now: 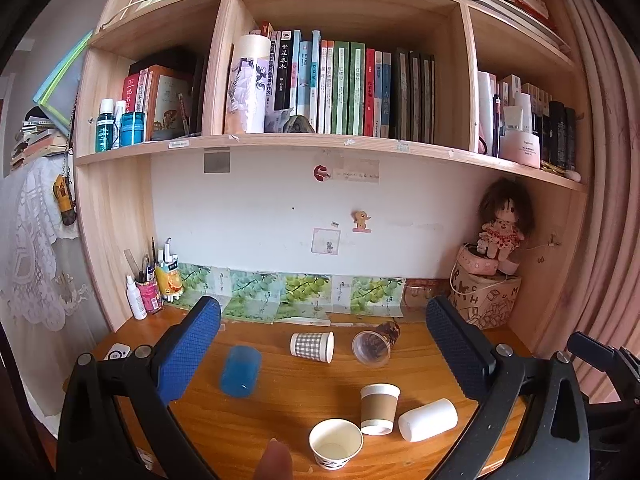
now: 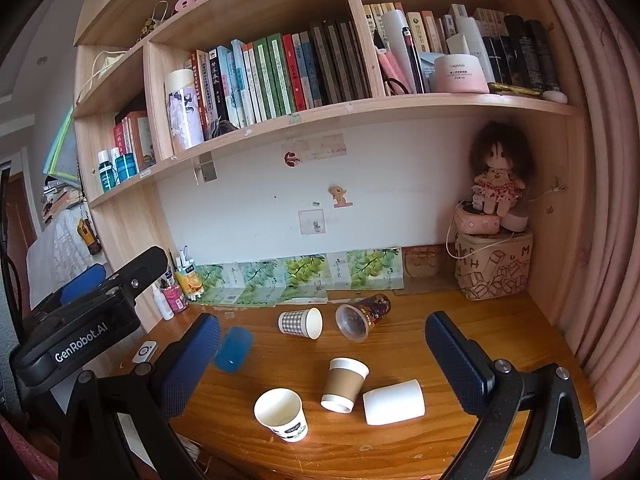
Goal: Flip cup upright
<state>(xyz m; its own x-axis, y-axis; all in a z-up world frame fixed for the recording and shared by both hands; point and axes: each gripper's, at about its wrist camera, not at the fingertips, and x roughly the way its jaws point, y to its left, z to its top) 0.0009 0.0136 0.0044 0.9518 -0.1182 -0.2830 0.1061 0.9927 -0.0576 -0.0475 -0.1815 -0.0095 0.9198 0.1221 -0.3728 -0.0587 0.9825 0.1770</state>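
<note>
Left gripper (image 1: 320, 344): blue-padded fingers (image 1: 188, 350) spread wide with nothing between them, held above the wooden desk (image 1: 280, 396); every cup lies ahead of and below the fingertips.
Right gripper (image 2: 320, 354): fingers (image 2: 458, 362) likewise spread wide and holding nothing, above the same desk (image 2: 400, 344); the left gripper's black body shows beyond its left finger.
Blue plastic cup (image 1: 240, 370): on its side, just inside the left gripper's left finger; in the right wrist view (image 2: 234, 349) its edge is partly covered by that gripper's left finger.
Checked paper cup (image 1: 313, 346): on its side, mouth toward the right finger, between the fingertips and farther out.
Clear patterned cup (image 1: 375, 344): on its side just beside the checked one, mouth facing the camera; seen also in the right view (image 2: 362, 317).
Brown-sleeved paper cup (image 1: 378, 409): mouth down, base up, nearer than the fingertips and between the fingers; right view (image 2: 345, 384).
White cup (image 1: 428, 420): on its side, touching or almost touching the brown-sleeved one, toward the right finger; right view (image 2: 394, 402).
White paper cup (image 1: 335, 443): standing upright, mouth up, nearest the camera, just beside the brown-sleeved cup; right view (image 2: 281, 414).
Fingertip (image 1: 274, 460): a person's fingertip at the bottom edge of the left view, near the upright cup.
Doll (image 1: 504, 224): sits on a pink round box atop a printed box, beyond the right finger in the desk's corner.
Pen holders (image 1: 158, 280): beyond the left finger, against the shelf side.
</note>
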